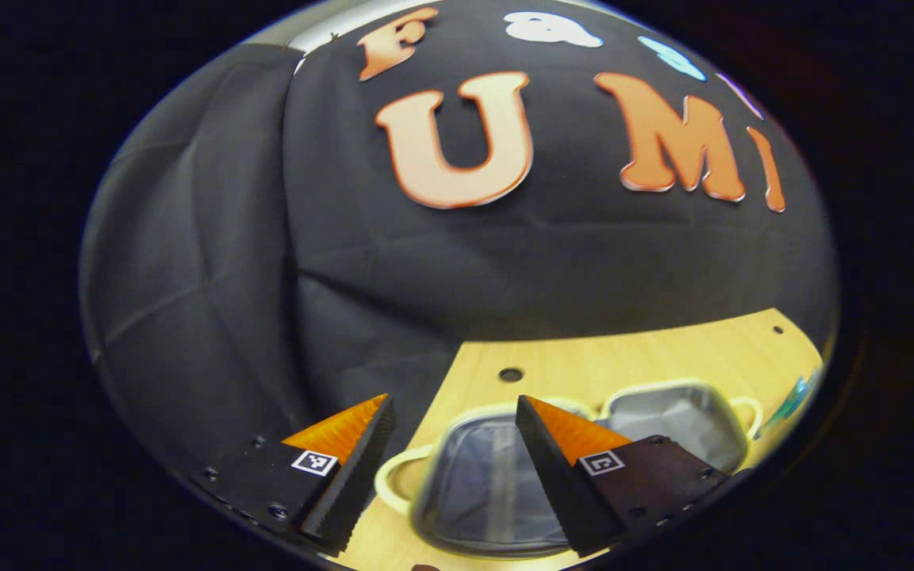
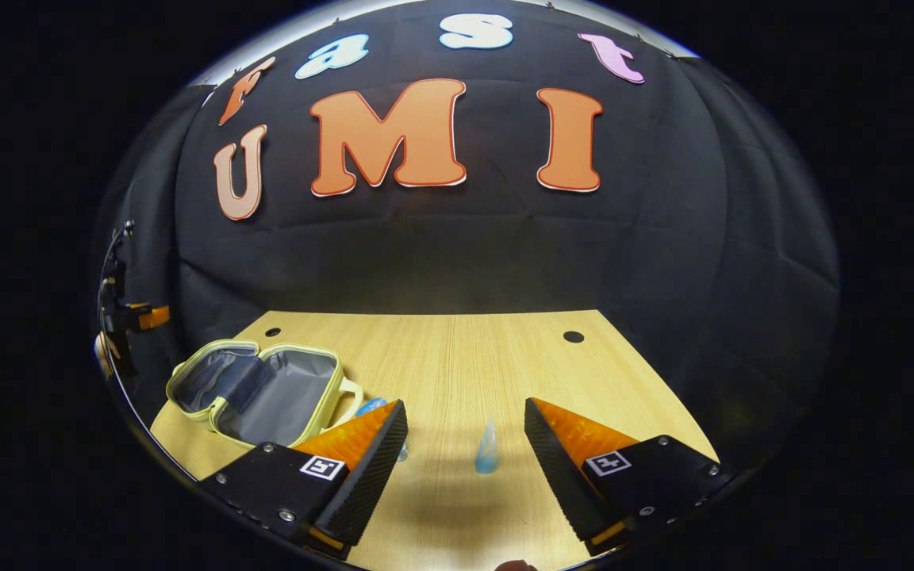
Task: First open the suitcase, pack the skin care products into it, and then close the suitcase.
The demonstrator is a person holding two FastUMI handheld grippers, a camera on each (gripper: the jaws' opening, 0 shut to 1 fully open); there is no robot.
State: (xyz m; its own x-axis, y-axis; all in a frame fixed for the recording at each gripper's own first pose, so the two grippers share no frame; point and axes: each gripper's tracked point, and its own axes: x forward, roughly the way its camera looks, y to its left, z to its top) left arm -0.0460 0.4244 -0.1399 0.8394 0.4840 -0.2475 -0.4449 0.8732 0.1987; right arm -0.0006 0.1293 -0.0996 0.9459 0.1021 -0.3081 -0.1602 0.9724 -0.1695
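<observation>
The right gripper [image 2: 465,424] stands wide open above the table [image 2: 457,357], holding nothing. Between its fingers, apart from both, a small blue tube [image 2: 487,449] stands upright on the wood. A second blue item [image 2: 373,407] peeks out at 10 o'clock from the tube, just behind the left finger and mostly hidden, so what it is cannot be told. Farther out at 9 to 10 o'clock lies the case [image 2: 263,390], open, both grey-lined halves up, nothing visible inside. At the far 9 o'clock edge of the right gripper view, part of the other gripper shows.

The left gripper [image 1: 455,428] is likewise spread wide with nothing held. Directly beneath and between its fingers is the open case [image 1: 489,484]: two halves, a pale handle loop at each end. At 3 o'clock near the rim, a teal-blue item [image 1: 790,400] lies on the table [image 1: 663,353], too blurred to name.

Count: one case, one clear tube, two table holes in each view.
</observation>
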